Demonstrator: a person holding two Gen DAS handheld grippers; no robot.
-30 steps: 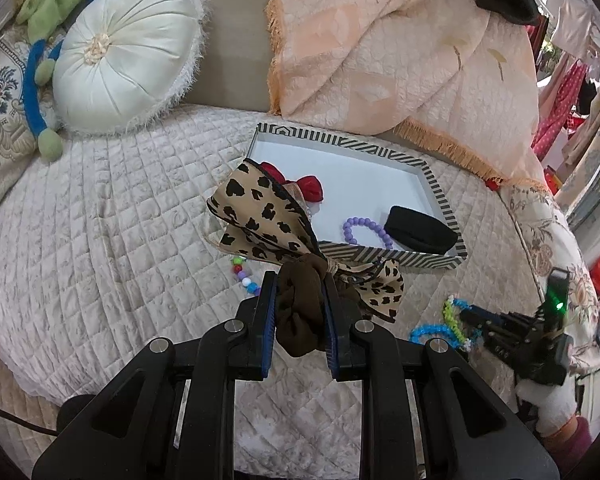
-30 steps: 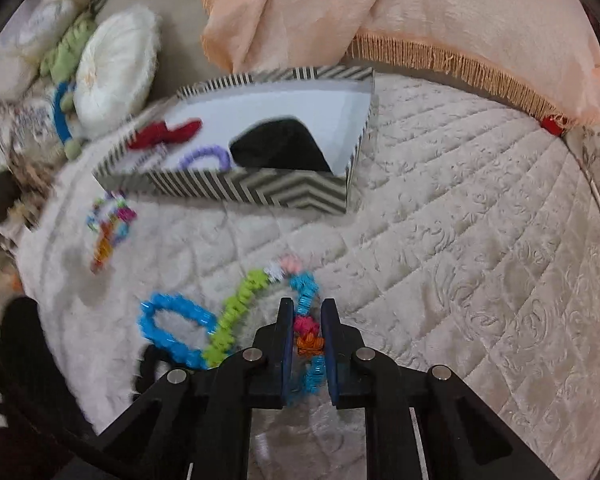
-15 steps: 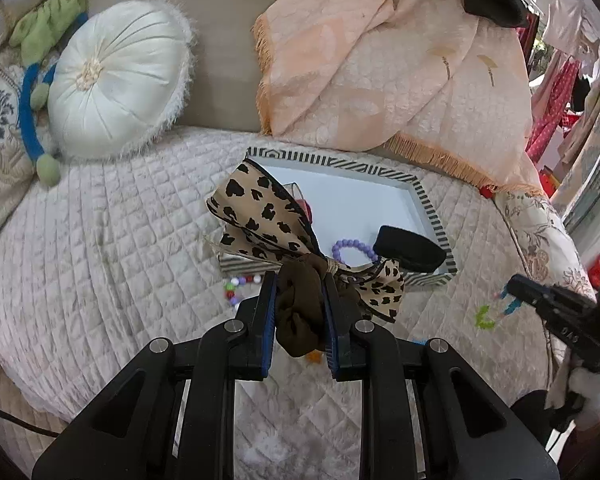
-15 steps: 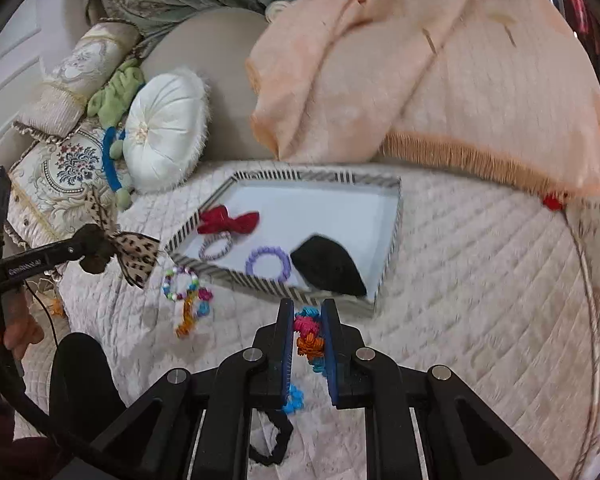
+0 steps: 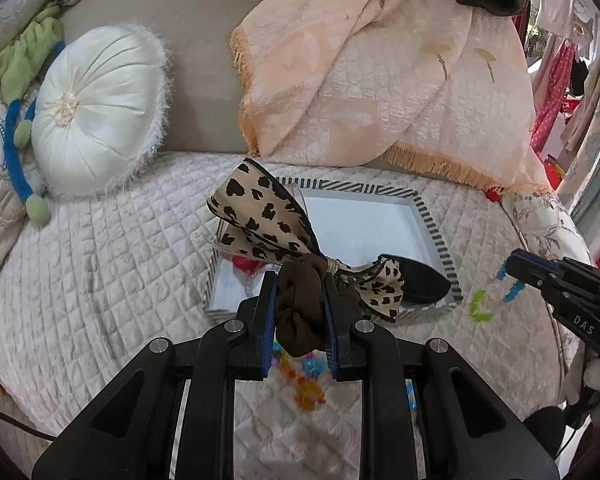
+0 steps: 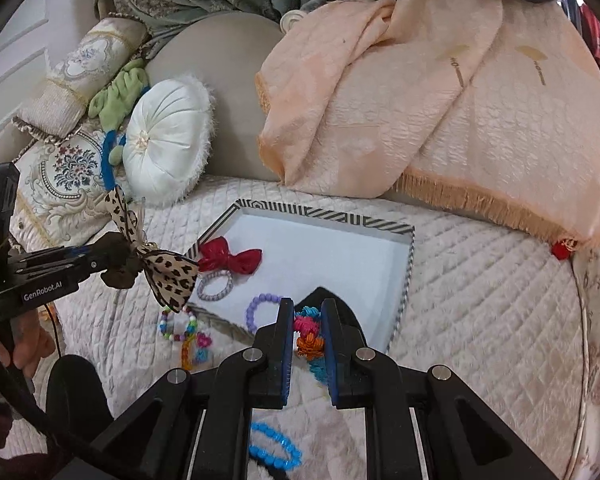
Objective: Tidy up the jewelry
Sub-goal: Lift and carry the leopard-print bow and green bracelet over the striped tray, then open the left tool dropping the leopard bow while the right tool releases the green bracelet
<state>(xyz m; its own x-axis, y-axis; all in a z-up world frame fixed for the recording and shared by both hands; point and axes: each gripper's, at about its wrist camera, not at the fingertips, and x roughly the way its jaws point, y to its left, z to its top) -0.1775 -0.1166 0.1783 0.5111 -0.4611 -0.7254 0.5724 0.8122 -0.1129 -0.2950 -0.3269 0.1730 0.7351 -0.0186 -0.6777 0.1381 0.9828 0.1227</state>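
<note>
1. Far left of the right wrist view, the left gripper [image 6: 112,258] is pinching a brown scrunchie with a leopard bow [image 6: 168,276], held up over the quilt [image 6: 480,320] just left of the tray.
2. Below the bow, a beaded bracelet [image 6: 178,326] lies on the quilt, right by the tray's near-left edge.
3. Mid-frame, the striped tray [image 6: 320,216] holds a red bow [image 6: 230,258], a lilac hair tie [image 6: 216,286], a purple bead bracelet [image 6: 260,310] and something black.
4. Bottom center, the right gripper [image 6: 307,342] is clamped on a colorful knotted bracelet [image 6: 309,340] at the tray's near edge.
</note>
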